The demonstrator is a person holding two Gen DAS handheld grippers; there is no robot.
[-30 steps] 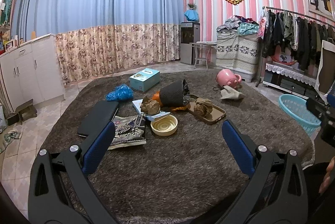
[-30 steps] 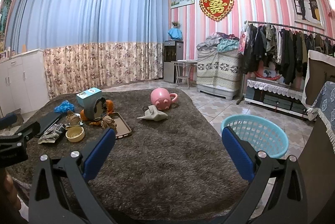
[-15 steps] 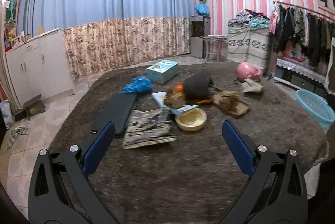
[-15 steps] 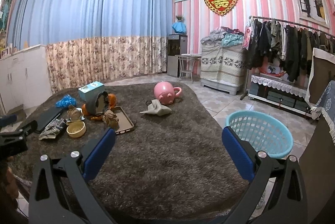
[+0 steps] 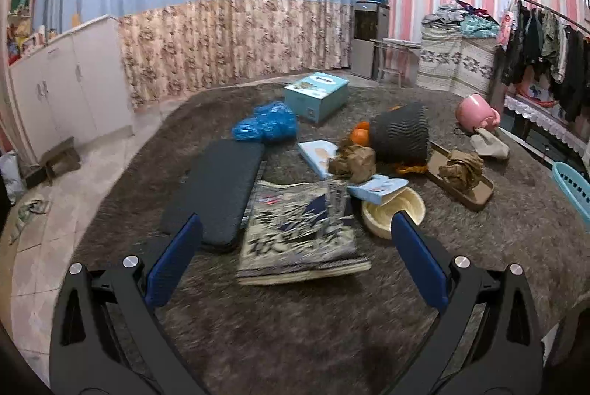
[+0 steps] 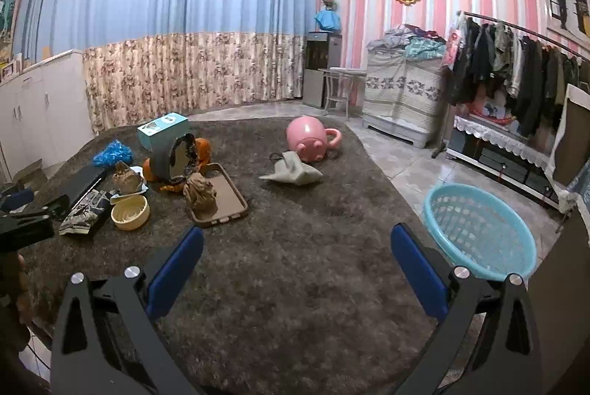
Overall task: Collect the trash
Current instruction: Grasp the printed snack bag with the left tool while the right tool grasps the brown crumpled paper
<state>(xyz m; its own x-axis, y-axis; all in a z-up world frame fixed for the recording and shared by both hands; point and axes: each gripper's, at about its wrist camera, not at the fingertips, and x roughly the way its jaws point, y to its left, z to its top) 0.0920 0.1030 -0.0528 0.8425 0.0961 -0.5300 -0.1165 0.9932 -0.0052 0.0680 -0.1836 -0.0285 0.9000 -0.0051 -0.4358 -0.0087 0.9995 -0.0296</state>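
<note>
Crumpled paper [image 5: 353, 162], left gripper [image 5: 295, 258] hovering, agape

Two crumpled brown paper wads lie on the rug: one [image 5: 353, 162] on a light-blue booklet near the middle, one [image 5: 461, 167] in a brown tray beside it. A turquoise basket [image 6: 479, 229] stands empty off the rug's right edge.
</note>
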